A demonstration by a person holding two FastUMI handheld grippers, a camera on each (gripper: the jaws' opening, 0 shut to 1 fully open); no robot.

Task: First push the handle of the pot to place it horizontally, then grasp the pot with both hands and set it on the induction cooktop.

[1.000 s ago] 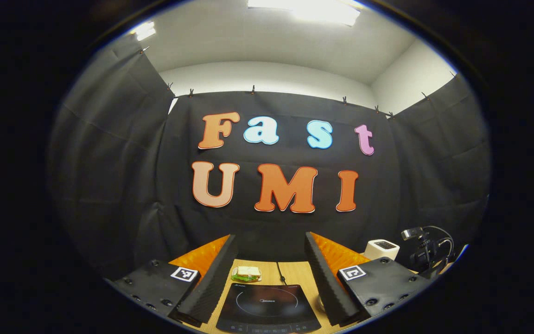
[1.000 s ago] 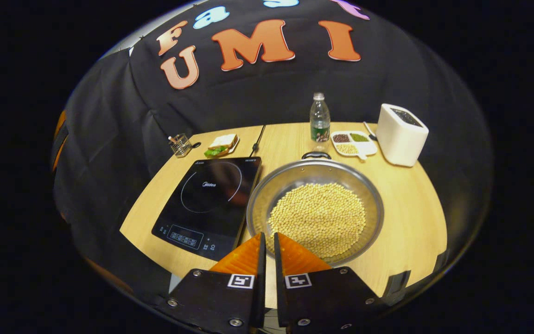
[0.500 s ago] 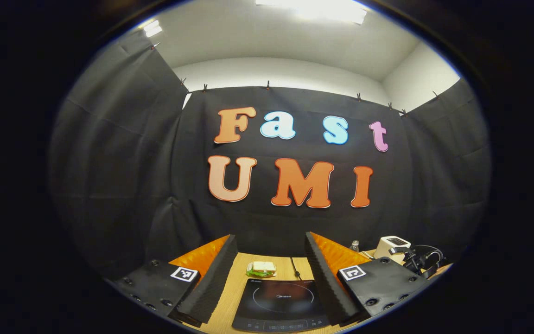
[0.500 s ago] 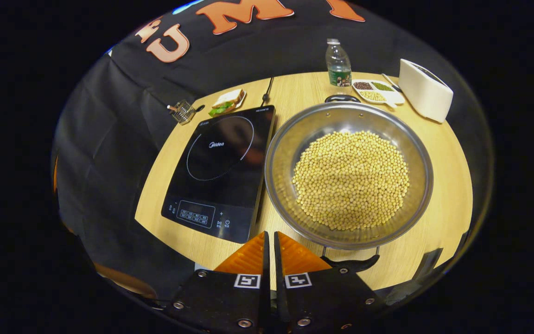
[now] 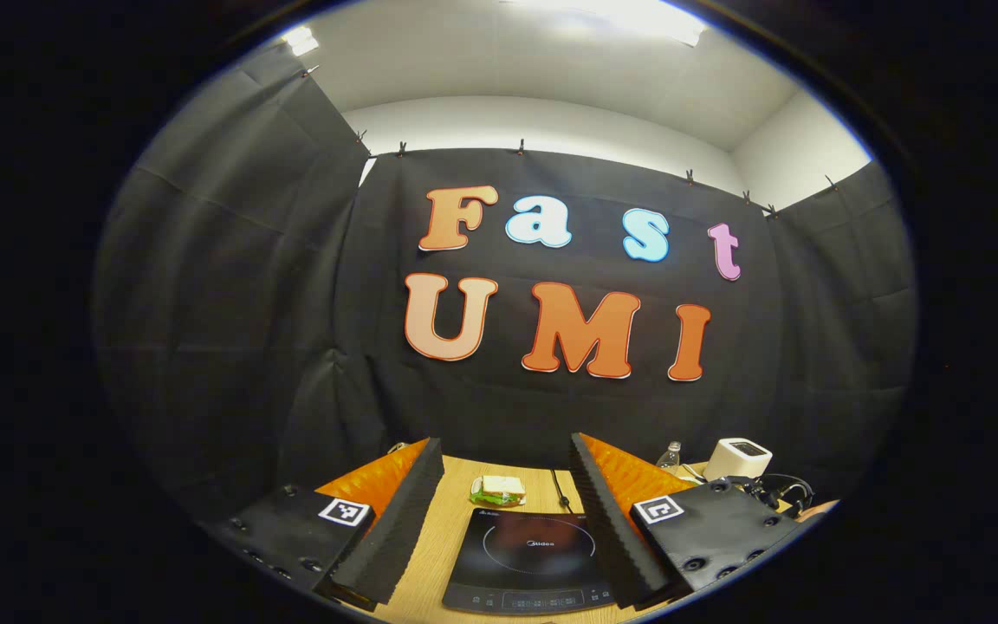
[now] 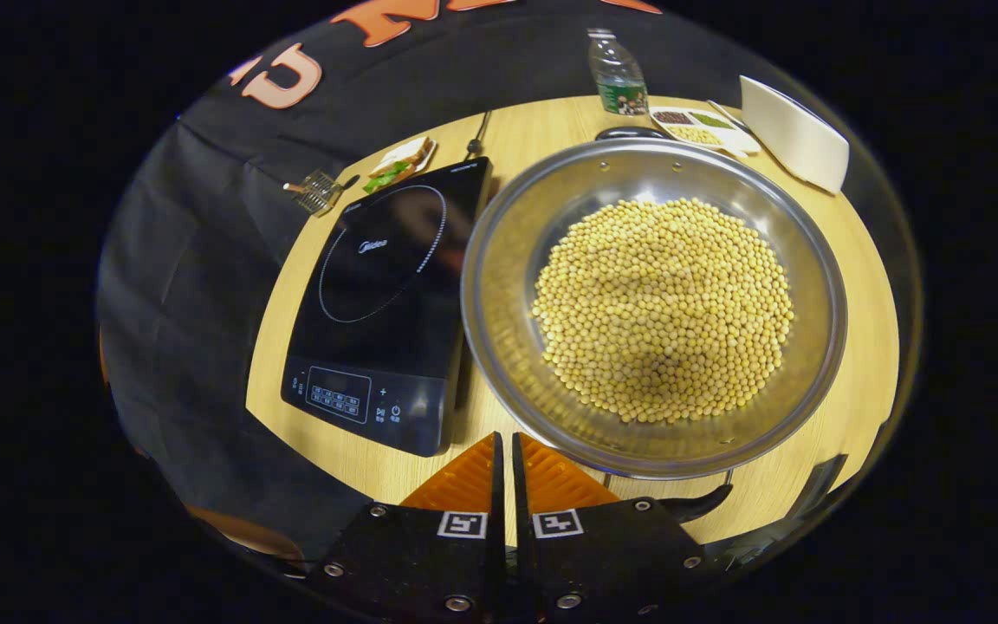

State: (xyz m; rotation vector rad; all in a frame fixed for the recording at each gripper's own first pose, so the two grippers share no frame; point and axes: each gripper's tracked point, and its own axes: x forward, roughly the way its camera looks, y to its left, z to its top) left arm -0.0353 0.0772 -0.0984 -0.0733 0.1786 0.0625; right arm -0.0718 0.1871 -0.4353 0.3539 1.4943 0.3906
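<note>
In the right gripper view a wide steel pot (image 6: 499, 260) heaped with pale beans (image 6: 662, 308) rests on the wooden table (image 6: 845, 407), right of a black induction cooktop (image 6: 382, 286). Its near black handle (image 6: 696, 505) pokes out just right of my right gripper (image 6: 503, 444), whose fingers are shut with nothing between them, close to the pot's near rim. The far handle (image 6: 629, 133) shows at the back rim. In the left gripper view my left gripper (image 5: 506, 451) is open and held high over the near edge, with the cooktop (image 5: 529, 555) between its fingers.
At the back of the table are a water bottle (image 6: 618, 74), a divided dish of grains (image 6: 696, 128), a white box-shaped appliance (image 6: 793, 132), a sandwich on a plate (image 6: 397, 161) and a small wire holder (image 6: 317, 191). A cable (image 6: 477, 139) runs back from the cooktop.
My right gripper has moved forward and down towards the pot, which now looms larger, its near handle beside the fingers. The left gripper's view has shifted left; its fingers stay open.
</note>
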